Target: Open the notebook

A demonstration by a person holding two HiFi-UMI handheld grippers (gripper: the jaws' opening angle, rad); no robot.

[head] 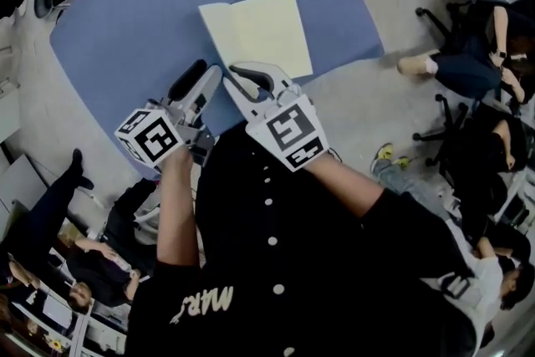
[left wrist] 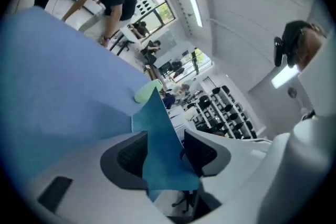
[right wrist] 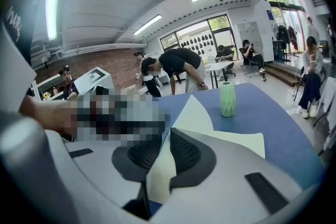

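The notebook (head: 259,33), near our edge of the blue worktop (head: 134,21), looks light and floppy to us, best taken by its cover's (left wrist: 157,134) free edge: right gripper (right wrist: 164,152) jaws pinch it, left gripper (left wrist: 167,150) jaws stand spread around it.

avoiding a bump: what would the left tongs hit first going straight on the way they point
The notebook's blue cover, which already stands between the open jaws. Past it, probably the pale green vase, though depth is unclear.
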